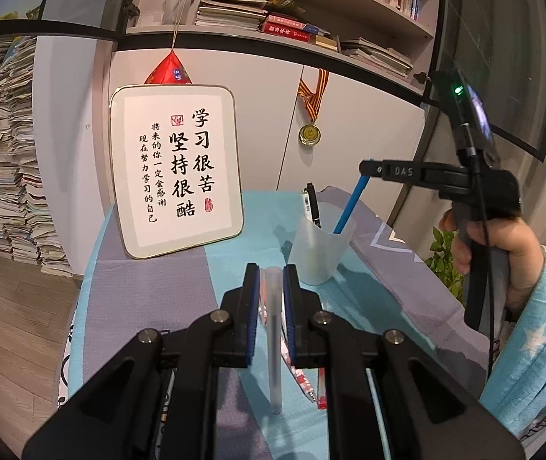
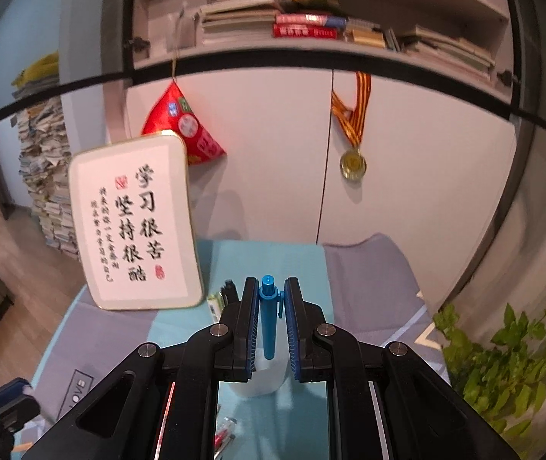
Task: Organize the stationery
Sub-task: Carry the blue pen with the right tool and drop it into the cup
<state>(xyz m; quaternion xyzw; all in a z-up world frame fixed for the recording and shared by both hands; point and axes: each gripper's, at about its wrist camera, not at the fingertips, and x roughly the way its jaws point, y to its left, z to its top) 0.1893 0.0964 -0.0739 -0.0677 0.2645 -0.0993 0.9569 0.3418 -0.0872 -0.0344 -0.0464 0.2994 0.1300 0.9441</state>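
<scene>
Left gripper [image 1: 271, 272] clamped on a translucent pen [image 1: 274, 329]; right gripper [image 2: 271, 287] clamped on a blue pen [image 2: 269, 318], translucent cup [image 2: 261, 379] below its fingers

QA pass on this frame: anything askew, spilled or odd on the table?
Nothing spilled or damaged. The cup stands upright with a black pen in it. The framed sign leans back against the cabinet, apparently by design. A few loose pens are still on the cloth, not yet sorted.

I see a blue pen [image 2: 268, 316] tilted with its tip in the translucent cup [image 1: 320, 247] beside a black pen [image 1: 313, 203], a frosted pen [image 1: 274, 329] upright, others [image 1: 313, 383] lying flat.
</scene>
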